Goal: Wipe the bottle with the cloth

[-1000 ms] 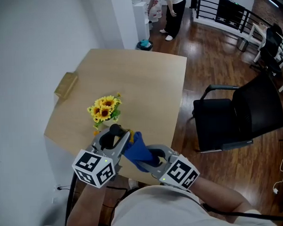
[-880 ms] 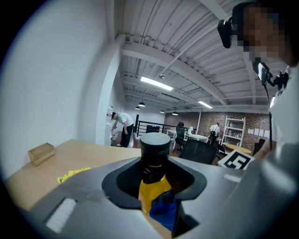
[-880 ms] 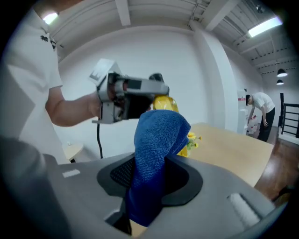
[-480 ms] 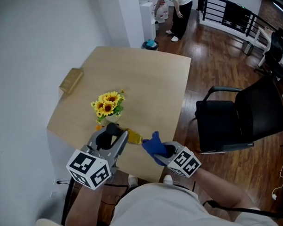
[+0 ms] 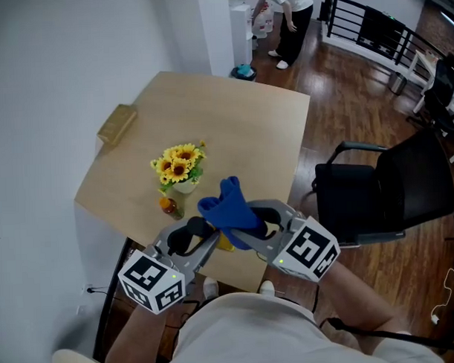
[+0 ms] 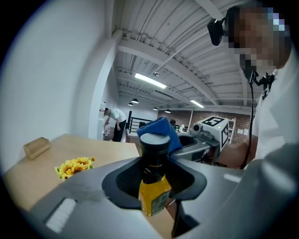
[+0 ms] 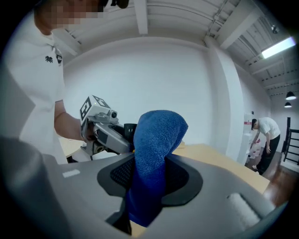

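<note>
1. The table (image 5: pixel 244 128) has a wall close along its left edge. Wood floor runs along its right edge, and a black chair (image 5: pixel 390 182) stands across that strip.
2. Both grippers meet over the table's near edge, above the person's lap.
3. The far and right parts of the tabletop lie open. Sunflowers (image 5: pixel 179 165) and a small orange jar (image 5: pixel 168 206) stand just left and far of the grippers, and a wooden block (image 5: pixel 117 123) lies by the left edge.
4. The left gripper (image 6: pixel 154 186) reaches in from near left and points far right. Its jaws are clamped on the bottle (image 6: pixel 153 179), which has yellow contents and a black cap and stands upright between them.
5. The right gripper (image 7: pixel 149 186) comes in from near right and points left, nose to nose with the left one. Its jaws pinch the blue cloth (image 7: pixel 156 144).
6. The cloth rises out of the jaws and folds over at the top, right by the bottle's cap; whether they touch I cannot tell.
7. A person (image 5: pixel 289 7) bends over by the far wall, well clear of the table.
</note>
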`<act>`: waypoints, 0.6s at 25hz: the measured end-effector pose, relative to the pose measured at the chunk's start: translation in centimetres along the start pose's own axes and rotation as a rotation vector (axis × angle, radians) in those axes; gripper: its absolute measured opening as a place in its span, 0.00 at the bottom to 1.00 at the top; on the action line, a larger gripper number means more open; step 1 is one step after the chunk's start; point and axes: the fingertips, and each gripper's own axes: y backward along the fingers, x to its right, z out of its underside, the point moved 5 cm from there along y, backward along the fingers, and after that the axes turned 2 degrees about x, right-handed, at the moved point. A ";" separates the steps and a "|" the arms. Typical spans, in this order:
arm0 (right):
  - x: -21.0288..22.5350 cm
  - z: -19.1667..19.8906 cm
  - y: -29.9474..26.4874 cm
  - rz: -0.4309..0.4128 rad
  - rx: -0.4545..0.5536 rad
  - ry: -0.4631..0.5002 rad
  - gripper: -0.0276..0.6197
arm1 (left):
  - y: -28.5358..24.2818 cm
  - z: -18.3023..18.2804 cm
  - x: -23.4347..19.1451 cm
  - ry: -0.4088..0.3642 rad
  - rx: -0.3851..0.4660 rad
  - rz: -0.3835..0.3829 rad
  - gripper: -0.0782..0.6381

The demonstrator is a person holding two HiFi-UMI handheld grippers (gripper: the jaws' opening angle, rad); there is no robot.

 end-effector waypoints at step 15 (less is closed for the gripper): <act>-1.4 11.4 -2.8 0.160 -0.220 -0.265 0.27 | 3.7 -1.7 -3.2 -0.015 0.055 0.023 0.32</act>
